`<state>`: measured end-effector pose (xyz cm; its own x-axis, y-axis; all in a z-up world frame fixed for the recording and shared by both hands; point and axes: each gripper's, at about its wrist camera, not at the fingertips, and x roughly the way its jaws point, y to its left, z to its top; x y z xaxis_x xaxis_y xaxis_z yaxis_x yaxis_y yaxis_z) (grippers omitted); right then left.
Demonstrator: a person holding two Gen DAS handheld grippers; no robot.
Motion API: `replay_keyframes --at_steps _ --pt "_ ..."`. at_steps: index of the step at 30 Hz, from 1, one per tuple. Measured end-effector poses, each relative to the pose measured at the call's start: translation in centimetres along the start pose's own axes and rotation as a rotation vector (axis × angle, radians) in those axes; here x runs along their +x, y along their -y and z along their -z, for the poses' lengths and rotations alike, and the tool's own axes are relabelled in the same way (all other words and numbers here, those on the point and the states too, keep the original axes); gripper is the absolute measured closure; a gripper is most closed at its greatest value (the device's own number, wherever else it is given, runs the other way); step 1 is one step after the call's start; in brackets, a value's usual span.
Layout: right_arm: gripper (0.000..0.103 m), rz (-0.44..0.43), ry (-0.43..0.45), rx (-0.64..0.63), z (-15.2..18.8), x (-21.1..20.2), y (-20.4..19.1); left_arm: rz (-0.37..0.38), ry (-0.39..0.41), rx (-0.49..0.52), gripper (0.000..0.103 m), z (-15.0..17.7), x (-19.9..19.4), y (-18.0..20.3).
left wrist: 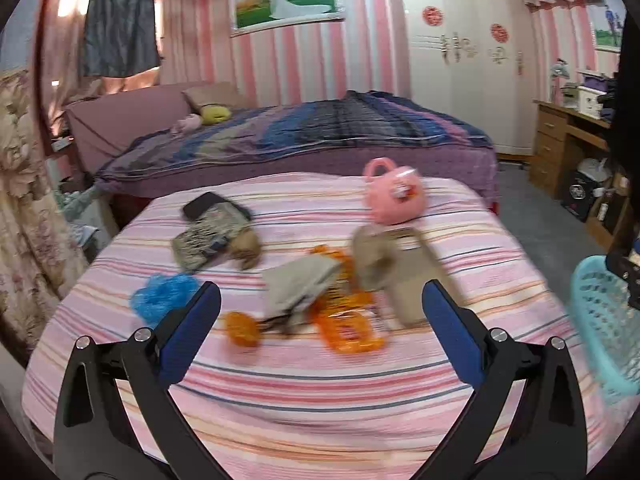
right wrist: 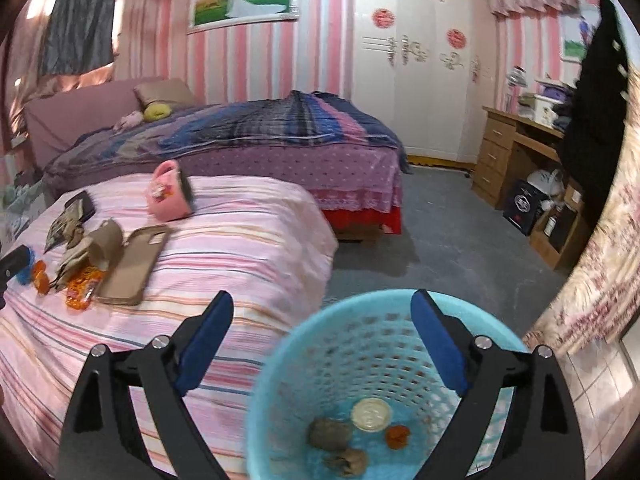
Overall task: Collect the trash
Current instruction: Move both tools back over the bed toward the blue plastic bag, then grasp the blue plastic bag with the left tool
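Observation:
Trash lies in a heap on the pink striped bed (left wrist: 304, 392): orange wrappers (left wrist: 348, 328), an orange crumpled ball (left wrist: 242, 328), a grey crumpled paper (left wrist: 300, 284) and a blue crumpled piece (left wrist: 164, 296). My left gripper (left wrist: 322, 296) hovers open just in front of the heap, holding nothing. My right gripper (right wrist: 322, 340) stands open above the turquoise basket (right wrist: 352, 344), nothing between its fingers. In the basket lie a white round lid (right wrist: 371, 414), brown crumpled lumps (right wrist: 330, 434) and an orange scrap (right wrist: 397, 436). The heap (right wrist: 80, 280) shows at far left in the right wrist view.
A tan phone case (left wrist: 408, 276), a pink toy bag (left wrist: 394, 196) and a printed packet (left wrist: 212, 232) also lie on the bed. The basket (left wrist: 604, 320) stands off the bed's right side. Behind are a second bed (left wrist: 320, 132), a white wardrobe (left wrist: 460, 60) and a wooden desk (left wrist: 560, 136).

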<state>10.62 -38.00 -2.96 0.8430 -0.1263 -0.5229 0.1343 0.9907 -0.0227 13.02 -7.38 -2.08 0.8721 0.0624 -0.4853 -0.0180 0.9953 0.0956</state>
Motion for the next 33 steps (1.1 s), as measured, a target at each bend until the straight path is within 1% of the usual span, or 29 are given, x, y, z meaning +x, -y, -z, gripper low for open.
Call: replay_keyframes --at_steps 4,9,14,17,21,24,27,30,32,33 --pt "0.015 -0.027 -0.006 -0.035 -0.2 0.6 -3.4 -0.025 -0.03 -0.042 0.006 0.8 1.5 -3.5" --pt "0.015 -0.075 -0.017 -0.067 -0.4 1.4 -7.6 -0.063 -0.045 -0.053 0.006 1.0 2.9 -7.1" --pt "0.015 -0.107 -0.039 -0.116 0.0 2.6 -11.6 -0.083 -0.1 -0.066 0.006 1.6 4.6 -10.4" --pt "0.015 -0.114 -0.047 -0.145 0.1 3.1 -13.5 -0.093 -0.137 -0.088 0.006 2.2 5.6 -12.4" --pt "0.015 -0.12 -0.058 -0.166 0.2 3.6 -14.9 -0.103 -0.177 -0.106 0.006 2.4 7.3 -13.9" --pt "0.015 -0.121 -0.07 -0.174 0.2 4.2 -15.5 -0.074 -0.209 -0.134 0.009 2.3 8.7 -14.7" --pt "0.015 -0.121 -0.087 -0.163 0.2 4.9 -15.8 -0.041 -0.243 -0.158 0.016 2.3 10.0 -14.9" --pt "0.015 -0.133 -0.095 -0.147 0.1 5.3 -15.9 -0.033 -0.271 -0.15 0.032 2.4 11.1 -14.6" --pt "0.015 -0.136 -0.096 -0.145 0.0 5.5 -16.0 -0.03 -0.282 -0.143 0.049 2.4 11.4 -14.6" --pt "0.015 -0.137 -0.096 -0.147 -0.1 5.6 -16.2 -0.025 -0.28 -0.145 0.053 2.4 11.3 -14.6"
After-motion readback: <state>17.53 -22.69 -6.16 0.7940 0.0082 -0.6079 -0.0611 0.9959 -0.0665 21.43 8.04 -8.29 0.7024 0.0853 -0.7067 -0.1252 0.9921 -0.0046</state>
